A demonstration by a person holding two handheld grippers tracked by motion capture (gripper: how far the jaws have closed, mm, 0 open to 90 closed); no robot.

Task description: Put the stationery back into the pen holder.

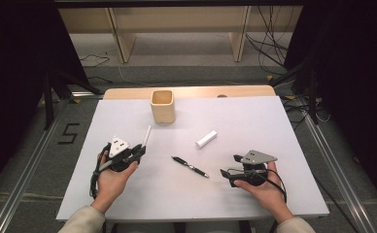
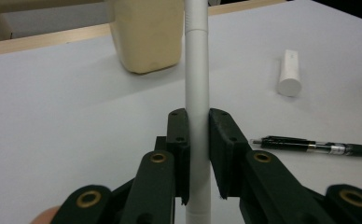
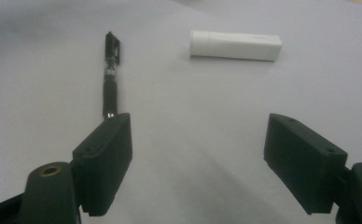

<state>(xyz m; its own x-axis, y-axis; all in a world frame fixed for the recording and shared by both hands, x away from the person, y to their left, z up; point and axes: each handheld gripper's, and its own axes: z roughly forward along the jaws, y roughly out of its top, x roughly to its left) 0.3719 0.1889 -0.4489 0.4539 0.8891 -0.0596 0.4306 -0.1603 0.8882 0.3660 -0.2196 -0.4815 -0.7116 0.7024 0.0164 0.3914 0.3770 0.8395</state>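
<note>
My left gripper (image 1: 140, 150) rests on the white sheet at the left, shut on a long white pen (image 1: 146, 136) that points toward the far side. In the left gripper view the jaws press on the white pen (image 2: 198, 93) from both sides. A black pen (image 1: 190, 167) lies near the middle, between the two hands. A short white capped stick (image 1: 206, 139) lies beyond it. My right gripper (image 1: 230, 165) sits at the right, open, with nothing between its jaws; in its own view the black pen (image 3: 109, 74) runs away past the left jaw and the white stick (image 3: 235, 45) lies ahead.
A pale wooden cup (image 1: 162, 106) stands upright at the back of the white sheet (image 1: 254, 116), just beyond the white pen's tip; it also shows as the cup (image 2: 146, 35) in the left gripper view. The table's wooden far edge (image 1: 196, 91) lies behind it.
</note>
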